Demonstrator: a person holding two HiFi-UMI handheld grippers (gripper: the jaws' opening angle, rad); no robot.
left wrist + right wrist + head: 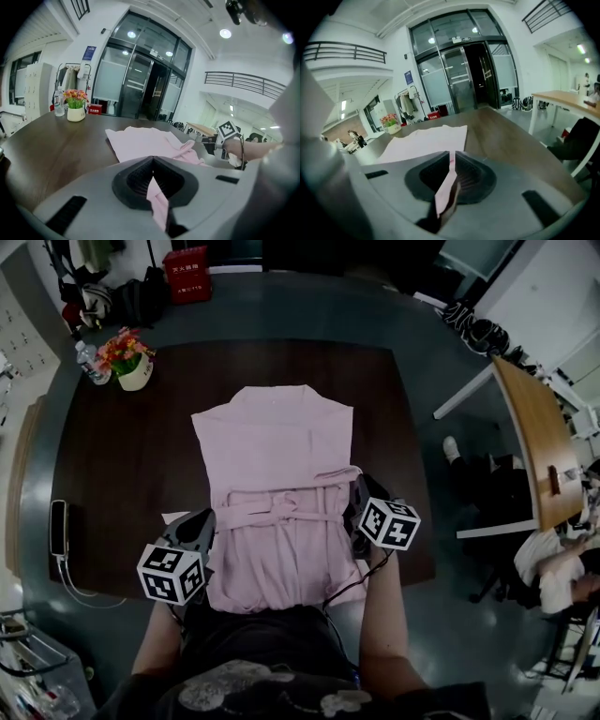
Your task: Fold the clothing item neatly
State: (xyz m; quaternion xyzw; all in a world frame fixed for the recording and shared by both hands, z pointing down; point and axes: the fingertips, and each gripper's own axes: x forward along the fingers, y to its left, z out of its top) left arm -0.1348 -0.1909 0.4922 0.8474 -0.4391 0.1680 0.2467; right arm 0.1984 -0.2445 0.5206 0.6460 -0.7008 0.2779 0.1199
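Tightly closed, the left gripper (pixel 152 182) has its jaws pinched on a thin fold of the pink garment (pixel 272 442). The right gripper (pixel 450 172) is closed the same way, with a strip of the pink cloth squeezed between its jaws.

On the far left corner of the brown table (pixel 122 484) stand a pot of flowers (pixel 131 367) and a water bottle (pixel 89 362). A phone (pixel 58 526) with a cable lies by the left edge. None of these is near the grippers, and nothing stands between the grippers and the cloth. A red box (pixel 187 273) sits on the floor past the far edge.

The garment lies flat in the middle of the table and reaches the near edge, by the person. Its lower part is bunched into a band across it. The left gripper holds its left side and the right gripper holds its right side, so the cloth is spread between them.
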